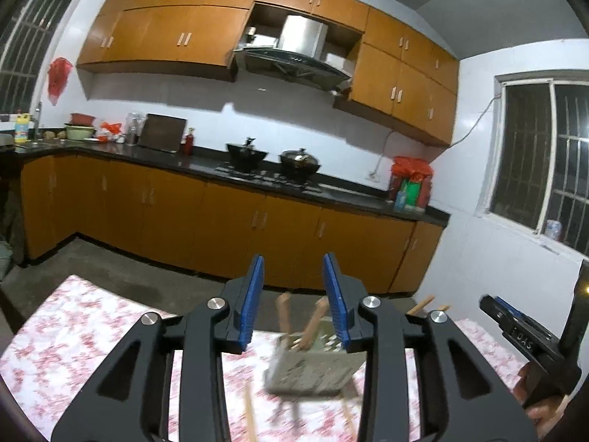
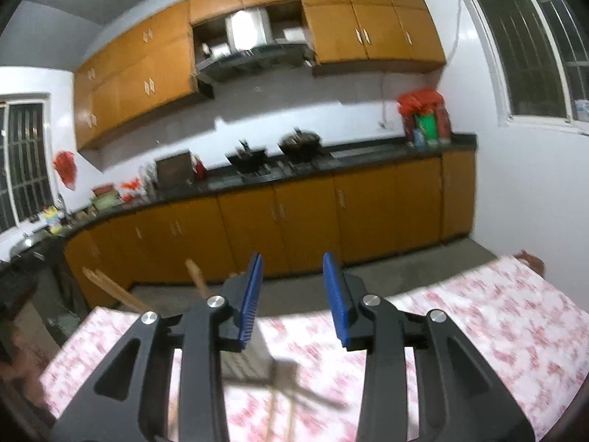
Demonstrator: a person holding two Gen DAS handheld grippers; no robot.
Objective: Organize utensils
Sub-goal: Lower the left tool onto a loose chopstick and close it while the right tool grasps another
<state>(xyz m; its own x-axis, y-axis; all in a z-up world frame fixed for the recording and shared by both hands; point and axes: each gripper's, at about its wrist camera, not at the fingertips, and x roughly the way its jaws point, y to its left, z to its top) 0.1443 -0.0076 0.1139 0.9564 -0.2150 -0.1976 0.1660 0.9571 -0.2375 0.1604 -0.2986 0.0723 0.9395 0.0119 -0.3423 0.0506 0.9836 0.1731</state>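
A grey utensil basket stands on the floral tablecloth, with wooden-handled utensils sticking up out of it. Loose chopsticks lie on the cloth in front of it. My left gripper is open and empty, held above and just in front of the basket. My right gripper is open and empty above the cloth; the basket sits low behind its left finger, with wooden handles rising at the left. The right gripper also shows in the left wrist view.
The table's far edge drops to a concrete floor. Beyond it runs a counter with orange cabinets, two woks on a stove and a range hood. Windows stand at both sides. Thin utensils lie blurred on the cloth.
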